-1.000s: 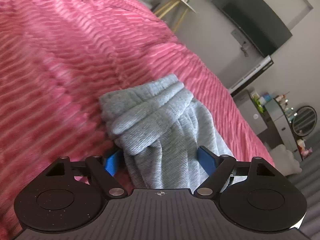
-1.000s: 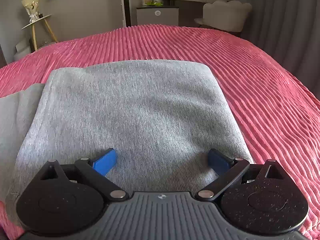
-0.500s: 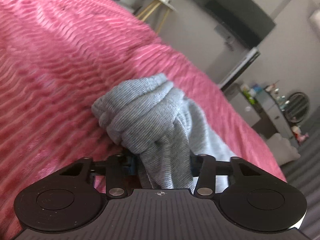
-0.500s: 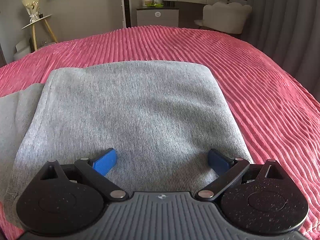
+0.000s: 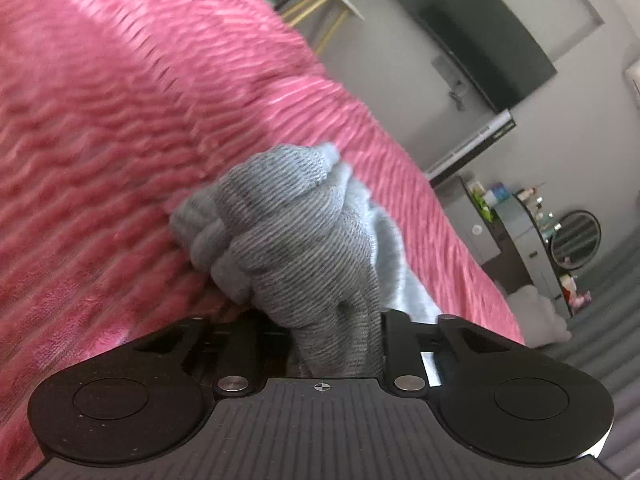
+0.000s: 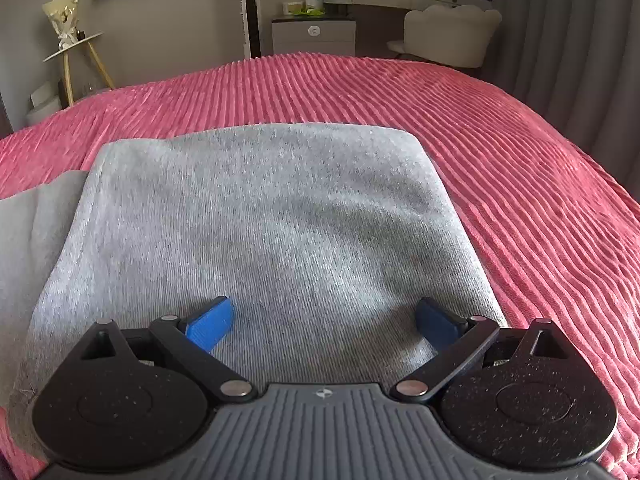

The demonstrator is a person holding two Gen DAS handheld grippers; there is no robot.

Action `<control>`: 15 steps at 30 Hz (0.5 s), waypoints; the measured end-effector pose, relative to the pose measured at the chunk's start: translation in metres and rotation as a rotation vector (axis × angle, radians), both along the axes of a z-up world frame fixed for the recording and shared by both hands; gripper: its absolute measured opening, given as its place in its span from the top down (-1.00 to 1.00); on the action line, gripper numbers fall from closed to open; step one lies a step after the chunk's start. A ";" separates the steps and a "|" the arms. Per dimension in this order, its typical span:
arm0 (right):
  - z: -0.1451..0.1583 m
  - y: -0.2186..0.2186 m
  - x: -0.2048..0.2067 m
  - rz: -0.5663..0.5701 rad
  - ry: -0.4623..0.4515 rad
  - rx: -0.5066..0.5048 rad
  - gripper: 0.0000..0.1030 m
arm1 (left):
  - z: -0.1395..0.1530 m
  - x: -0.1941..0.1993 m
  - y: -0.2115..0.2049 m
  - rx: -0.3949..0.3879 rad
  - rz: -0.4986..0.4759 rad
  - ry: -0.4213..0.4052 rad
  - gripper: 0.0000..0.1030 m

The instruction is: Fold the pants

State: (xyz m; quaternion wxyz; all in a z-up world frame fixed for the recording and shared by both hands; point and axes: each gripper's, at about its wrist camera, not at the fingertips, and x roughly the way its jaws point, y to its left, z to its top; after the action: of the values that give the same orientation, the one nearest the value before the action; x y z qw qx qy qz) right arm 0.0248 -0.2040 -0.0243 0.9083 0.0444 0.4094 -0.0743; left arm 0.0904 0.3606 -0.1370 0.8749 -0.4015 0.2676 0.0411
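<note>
The grey knit pants (image 6: 260,208) lie folded flat on the pink ribbed bedspread (image 6: 520,160), with a looser grey part trailing off to the left. My right gripper (image 6: 324,320) hovers open just above their near edge, blue pads (image 6: 210,322) spread wide with nothing pinched. In the left wrist view a bunched end of the pants (image 5: 292,232) rises in a wad in front of the camera. My left gripper (image 5: 332,332) is closing its jaws on that wad, the fabric squeezed between the fingers and hiding the pads.
The bedspread (image 5: 100,120) fills the left wrist view to the left of the wad. Beyond the bed stand a small round side table with a bouquet (image 6: 68,44), a wall television (image 5: 480,40), a grey cabinet (image 6: 314,34), a pale chair (image 6: 448,32) and grey curtains (image 6: 568,40).
The left gripper's jaws have drawn in from wide apart around the bunched fabric to pinching it, and the wad is now more gathered. The right gripper and the folded pants have not moved.
</note>
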 end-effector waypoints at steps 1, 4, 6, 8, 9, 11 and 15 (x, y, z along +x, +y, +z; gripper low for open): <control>0.001 -0.001 0.000 -0.003 -0.002 0.009 -0.90 | 0.006 -0.002 -0.002 0.010 -0.003 -0.014 0.59; 0.007 -0.009 -0.003 -0.024 -0.027 0.071 -0.89 | 0.029 -0.006 -0.012 0.052 -0.019 -0.047 0.60; 0.012 -0.018 -0.007 -0.050 -0.055 0.129 -0.89 | 0.049 -0.008 -0.025 0.118 -0.029 -0.068 0.61; 0.016 -0.025 -0.012 -0.089 -0.072 0.169 -0.89 | 0.073 -0.011 -0.047 0.208 -0.049 -0.110 0.61; 0.019 -0.028 -0.014 -0.108 -0.074 0.179 -0.89 | 0.086 -0.013 -0.061 0.245 -0.064 -0.132 0.62; 0.027 -0.036 -0.021 -0.149 -0.092 0.196 -0.89 | 0.114 -0.017 -0.094 0.306 -0.108 -0.192 0.62; 0.051 -0.058 -0.041 -0.223 -0.184 0.250 -0.89 | 0.162 -0.030 -0.186 0.381 -0.245 -0.324 0.62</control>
State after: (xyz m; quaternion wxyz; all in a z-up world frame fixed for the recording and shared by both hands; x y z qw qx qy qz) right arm -0.0166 -0.2623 0.0262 0.9154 0.2085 0.3233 -0.1188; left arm 0.0609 0.1748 0.0253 0.9645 -0.1957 0.1583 -0.0804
